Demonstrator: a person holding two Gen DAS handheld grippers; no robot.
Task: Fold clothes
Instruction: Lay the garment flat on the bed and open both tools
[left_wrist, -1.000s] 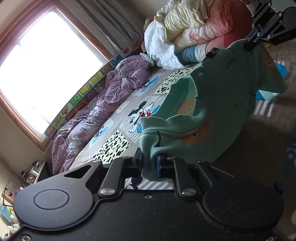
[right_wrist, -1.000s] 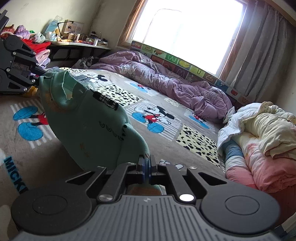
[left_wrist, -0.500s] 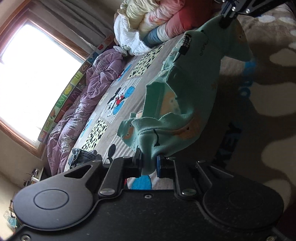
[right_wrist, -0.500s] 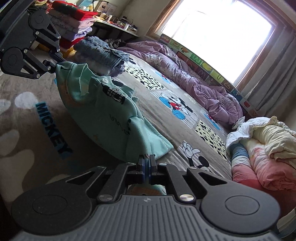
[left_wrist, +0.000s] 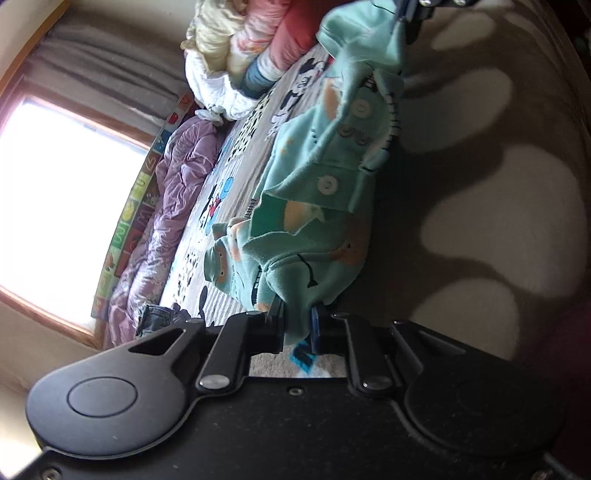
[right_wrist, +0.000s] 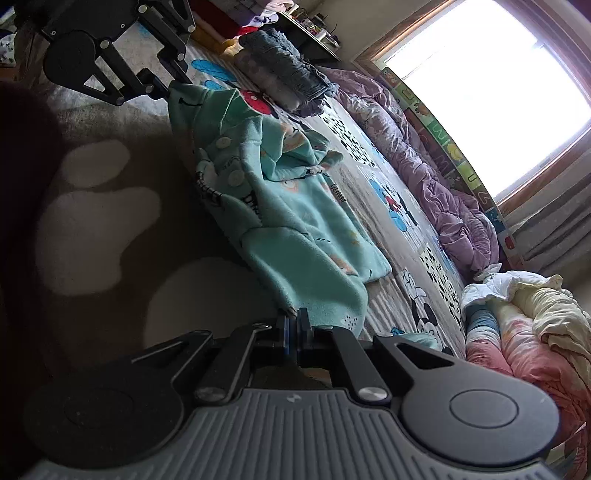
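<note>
Stretched lengthwise between left gripper (left_wrist: 297, 325) and right gripper (right_wrist: 293, 332), each clenched on one end: mint-green printed fleece garment (right_wrist: 295, 221), sagging onto the grey cartoon-print bedspread (right_wrist: 388, 177), equally near both

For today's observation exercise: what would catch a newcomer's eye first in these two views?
A mint-green fleece garment with white buttons is stretched between the left gripper and the right gripper, each clamped on an edge, its middle sagging onto the cartoon-mouse bedspread. Beyond it, a bright window glares above a rumpled purple quilt.
</note>
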